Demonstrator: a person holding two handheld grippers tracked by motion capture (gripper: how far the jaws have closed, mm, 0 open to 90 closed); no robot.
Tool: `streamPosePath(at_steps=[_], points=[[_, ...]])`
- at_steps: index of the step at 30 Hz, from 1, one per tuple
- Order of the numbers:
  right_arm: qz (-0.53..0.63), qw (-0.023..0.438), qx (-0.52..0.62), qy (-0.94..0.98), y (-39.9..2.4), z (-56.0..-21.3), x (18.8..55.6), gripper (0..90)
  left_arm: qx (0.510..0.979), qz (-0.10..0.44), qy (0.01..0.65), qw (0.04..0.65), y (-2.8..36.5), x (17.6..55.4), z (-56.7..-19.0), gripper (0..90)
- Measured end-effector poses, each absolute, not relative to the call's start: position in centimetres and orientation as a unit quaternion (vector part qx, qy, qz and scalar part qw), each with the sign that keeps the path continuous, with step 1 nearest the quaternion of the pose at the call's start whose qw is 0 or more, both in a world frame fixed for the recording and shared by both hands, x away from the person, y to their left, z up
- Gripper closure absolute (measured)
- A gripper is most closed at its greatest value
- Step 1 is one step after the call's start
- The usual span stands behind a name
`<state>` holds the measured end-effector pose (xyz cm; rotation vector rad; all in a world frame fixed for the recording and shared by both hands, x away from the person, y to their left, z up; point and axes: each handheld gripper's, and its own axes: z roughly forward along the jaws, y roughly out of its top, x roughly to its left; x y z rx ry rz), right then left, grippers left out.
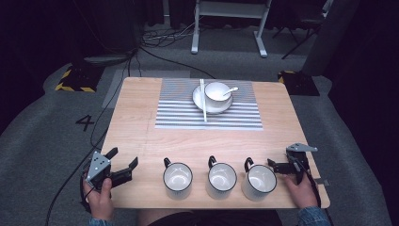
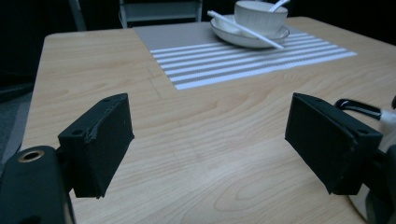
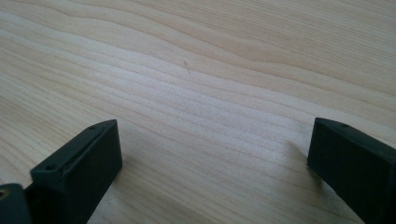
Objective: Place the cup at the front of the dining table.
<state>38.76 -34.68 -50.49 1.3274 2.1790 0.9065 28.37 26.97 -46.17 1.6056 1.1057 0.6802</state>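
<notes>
White ceramic mugs with black rims (image 1: 221,178) stand in a row at the near edge of the pale wooden table (image 1: 136,122). The left gripper (image 1: 125,156), jaws wide apart and empty, is left of the first mug (image 1: 178,179); it should approach squarely. The right gripper (image 1: 278,165), also open and empty, is just beside the third mug (image 1: 259,181).

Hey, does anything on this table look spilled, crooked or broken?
Nothing spilled or broken. The three mugs stand upright in a row. One oddity: a white chopstick lies across the plate rim beside the bowl, jutting over the striped mat.
</notes>
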Motion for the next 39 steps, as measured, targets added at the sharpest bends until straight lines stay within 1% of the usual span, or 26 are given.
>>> streamPosePath(at_steps=[5, 7, 12, 18, 23, 26, 30, 39], points=[[0.327, 0.215, 0.479, 0.786, -34.7, -50.5, 38.8, 3.0, 0.637, 0.305, 0.463, 0.535, 27.4, 27.4, -45.3, 15.3], [0.327, 0.215, 0.479, 0.786, -34.7, -50.5, 38.8, 3.0, 0.632, 0.308, 0.462, 0.541, 27.5, 27.1, -45.1, 15.3], [0.327, 0.215, 0.479, 0.786, -34.7, -50.5, 38.8, 3.0, 0.631, 0.308, 0.457, 0.546, 27.5, 26.7, -44.8, 15.2], [0.327, 0.215, 0.479, 0.786, -34.7, -50.5, 38.8, 3.0, 0.629, 0.304, 0.472, 0.537, 26.8, 26.2, -44.1, 15.2], [0.327, 0.215, 0.479, 0.786, -34.7, -50.5, 38.8, 3.0, 0.644, 0.295, 0.461, 0.535, 25.8, 25.7, -43.4, 15.3], [0.327, 0.215, 0.479, 0.786, -34.7, -50.5, 38.8, 3.0, 0.662, 0.283, 0.448, 0.530, 25.1, 25.6, -43.0, 15.3], [0.327, 0.215, 0.479, 0.786, -34.7, -50.5, 38.8, 3.0, 0.683, 0.279, 0.430, 0.520, 24.0, 25.4, -42.6, 15.3], [0.327, 0.215, 0.479, 0.786, -34.7, -50.5, 38.8, 3.0, 0.712, 0.251, 0.394, 0.524, 21.6, 25.2, -42.3, 15.3]])
